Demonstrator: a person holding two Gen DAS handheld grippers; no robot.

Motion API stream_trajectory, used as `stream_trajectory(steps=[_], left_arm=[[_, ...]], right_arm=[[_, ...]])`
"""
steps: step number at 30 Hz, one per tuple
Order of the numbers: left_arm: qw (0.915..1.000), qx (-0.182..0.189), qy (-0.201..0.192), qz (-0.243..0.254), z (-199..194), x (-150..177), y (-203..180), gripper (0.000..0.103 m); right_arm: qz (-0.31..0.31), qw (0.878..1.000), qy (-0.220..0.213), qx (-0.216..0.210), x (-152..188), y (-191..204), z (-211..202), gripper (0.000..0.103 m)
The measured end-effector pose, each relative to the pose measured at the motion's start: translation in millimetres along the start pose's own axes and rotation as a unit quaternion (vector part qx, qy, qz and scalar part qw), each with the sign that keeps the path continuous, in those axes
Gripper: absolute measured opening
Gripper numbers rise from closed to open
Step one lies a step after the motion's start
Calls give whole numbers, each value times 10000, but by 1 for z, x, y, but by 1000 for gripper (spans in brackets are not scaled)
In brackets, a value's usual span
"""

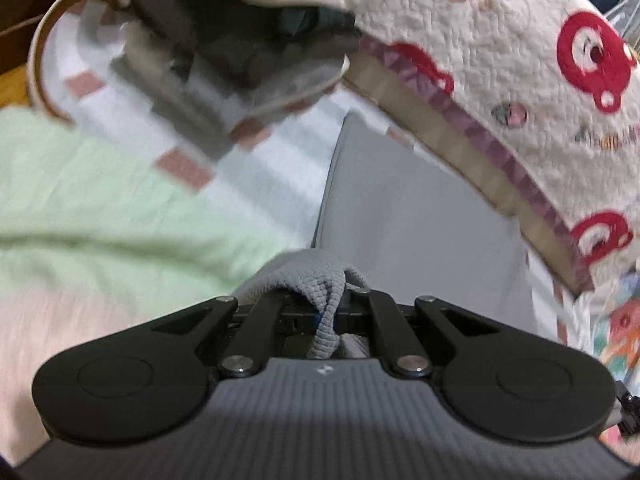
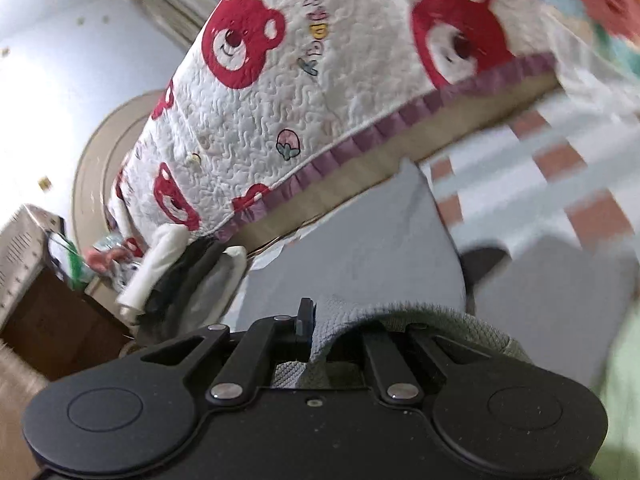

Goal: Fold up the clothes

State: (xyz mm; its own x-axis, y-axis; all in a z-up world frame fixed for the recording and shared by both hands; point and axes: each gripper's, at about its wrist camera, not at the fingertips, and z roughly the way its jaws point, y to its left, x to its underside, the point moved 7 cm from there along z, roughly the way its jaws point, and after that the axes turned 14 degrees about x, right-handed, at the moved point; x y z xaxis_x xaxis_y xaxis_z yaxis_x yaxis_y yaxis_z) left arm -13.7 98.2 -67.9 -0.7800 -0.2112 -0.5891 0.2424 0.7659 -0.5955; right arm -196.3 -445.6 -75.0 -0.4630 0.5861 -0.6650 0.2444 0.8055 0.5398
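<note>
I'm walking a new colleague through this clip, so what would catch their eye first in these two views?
Most striking is the white quilt with red bears, filling the upper part of both views. Below it, the grey garment stretches out from the left claw, whose fingers are shut on its ribbed edge. The right claw grips the same cloth, beside a heap of clothes on the left.

Grey garment (image 1: 416,216): smooth matt cloth, with coarse ribbed knit at its hem (image 1: 320,280). Black left gripper (image 1: 325,312) and right gripper (image 2: 320,336): matt plastic with shiny metal rivets. White bear-print quilt (image 2: 320,80): puckered stitched cloth. Brown cabinet (image 2: 52,320): wood-like.
</note>
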Motion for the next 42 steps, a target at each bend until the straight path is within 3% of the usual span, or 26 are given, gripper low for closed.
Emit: stream_trajectory(steps=[3,6,10,14,17,21,25,29,34,38,41,42], left_arm=[[9999,-22,-89,116,32,-36,1,4],[9996,-189,63,213,76,-66,9,4],[9969,-508,448,394,141,-91,23,4],[9918,-736,855,601,198,-94,26,4],[9912,-739,873,660,218,-97,32,4],[9942,-657,625,573,216,-103,39,4],[9967,-654,336,338,211,-116,46,4],[9960,-827,335,9,230,-122,62,5],[9965,-695,410,208,234,-110,79,6],[9994,-236,220,-109,223,-118,81,7],[9996,-176,135,-200,219,-118,84,8],[9996,-178,126,-192,217,-117,83,11]], right_arm=[[-136,9998,67,124,-44,13,45,7],[-12,9993,322,166,-89,25,95,7],[-690,9904,1000,665,-128,41,173,7],[-1004,9712,1686,1351,-136,35,244,7],[-1031,9656,1762,1613,-132,25,275,7],[-941,9672,1805,1519,-133,18,305,7],[-1297,9693,1772,1108,-150,32,328,7],[-1427,9677,1855,942,-167,43,363,8],[-1665,9534,2168,1278,-150,39,402,11],[-1828,9484,2206,1356,-145,44,413,11],[-1795,9489,2094,1532,-150,46,419,12],[-1734,9503,2022,1610,-151,46,422,24]])
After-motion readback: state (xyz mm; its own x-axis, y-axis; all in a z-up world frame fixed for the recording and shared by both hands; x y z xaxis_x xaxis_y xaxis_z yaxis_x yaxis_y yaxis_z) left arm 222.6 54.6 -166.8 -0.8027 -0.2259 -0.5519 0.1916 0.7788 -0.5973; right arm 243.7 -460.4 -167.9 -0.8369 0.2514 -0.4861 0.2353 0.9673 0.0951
